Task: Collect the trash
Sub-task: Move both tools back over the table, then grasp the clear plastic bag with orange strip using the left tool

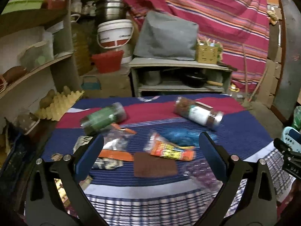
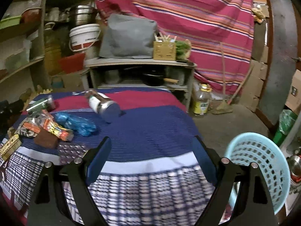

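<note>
Trash scattered on striped cloth, both grippers empty

Cloth (image 1: 235, 130) in blue, red and white stripes covers the surface that carries all the litter. Beside its right edge stands a light blue perforated basket (image 2: 263, 162), apart from the trash. Two plastic bottles lie on their sides toward the far end: a green-labelled bottle (image 1: 103, 117) on the left and a white-labelled bottle (image 1: 197, 114) on the right. Nearer lie a crumpled blue bag (image 1: 178, 136), an orange and yellow wrapper (image 1: 171, 150) touching it, and a flat brown square (image 1: 155, 164) just beside the wrapper. The left gripper (image 1: 150, 150) hovers above this pile, fingers spread wide, nothing between them. The right gripper (image 2: 152, 156) hangs over bare cloth, fingers equally wide and empty.
</note>
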Action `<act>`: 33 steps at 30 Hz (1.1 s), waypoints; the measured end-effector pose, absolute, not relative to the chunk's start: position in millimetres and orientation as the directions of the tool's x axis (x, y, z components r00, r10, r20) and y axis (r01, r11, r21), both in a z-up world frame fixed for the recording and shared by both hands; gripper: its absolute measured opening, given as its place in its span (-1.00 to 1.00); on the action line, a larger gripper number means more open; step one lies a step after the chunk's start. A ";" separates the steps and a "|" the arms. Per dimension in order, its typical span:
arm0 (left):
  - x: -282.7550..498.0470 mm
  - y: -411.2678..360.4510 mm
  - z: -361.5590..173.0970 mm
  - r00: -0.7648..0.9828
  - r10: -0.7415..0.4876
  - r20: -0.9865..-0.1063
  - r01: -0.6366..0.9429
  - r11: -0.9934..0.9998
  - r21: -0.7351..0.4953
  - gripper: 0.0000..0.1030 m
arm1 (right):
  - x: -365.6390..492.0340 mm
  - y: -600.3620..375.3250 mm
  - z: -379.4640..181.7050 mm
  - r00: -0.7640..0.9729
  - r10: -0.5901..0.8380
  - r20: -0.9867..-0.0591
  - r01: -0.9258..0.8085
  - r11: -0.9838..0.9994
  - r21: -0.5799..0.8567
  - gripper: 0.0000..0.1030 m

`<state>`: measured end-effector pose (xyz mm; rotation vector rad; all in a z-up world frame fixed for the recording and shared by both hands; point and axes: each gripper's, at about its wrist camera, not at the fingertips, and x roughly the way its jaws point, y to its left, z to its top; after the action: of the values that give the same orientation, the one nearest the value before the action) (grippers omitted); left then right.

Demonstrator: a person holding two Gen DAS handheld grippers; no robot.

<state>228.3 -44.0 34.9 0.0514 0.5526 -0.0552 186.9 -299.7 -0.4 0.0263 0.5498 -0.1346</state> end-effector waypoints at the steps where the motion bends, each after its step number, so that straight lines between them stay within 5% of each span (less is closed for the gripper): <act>1: 230.7 -37.7 33.1 0.847 -0.035 -0.530 0.059 0.998 0.029 0.89 | 189.7 -296.8 -1.4 0.845 -0.115 -0.522 0.128 0.992 -0.011 0.66; 16: 273.7 76.6 -11.4 0.759 0.071 -0.647 -0.142 0.988 -0.059 0.89 | 260.0 -223.3 2.1 0.849 -0.016 -0.529 0.033 0.999 0.022 0.66; 28: 310.7 56.4 -32.4 0.743 0.022 -0.669 -0.087 0.994 -0.064 0.89 | 270.8 -240.1 -28.9 0.807 -0.048 -0.589 0.072 0.997 0.017 0.66; 31: 323.2 47.1 -46.8 0.716 0.015 -0.698 -0.071 0.996 -0.051 0.64 | 271.7 -246.1 -32.5 0.802 -0.061 -0.595 0.091 0.996 0.021 0.66; 33: 331.7 46.5 -55.7 0.683 -0.006 -0.731 -0.064 0.996 -0.068 0.22 | 272.0 -247.2 -34.0 0.800 -0.063 -0.597 0.095 0.995 0.023 0.66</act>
<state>331.7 46.5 -55.7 -0.0910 0.8192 0.0325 272.0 -247.2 -34.0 0.0531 0.6378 -0.0849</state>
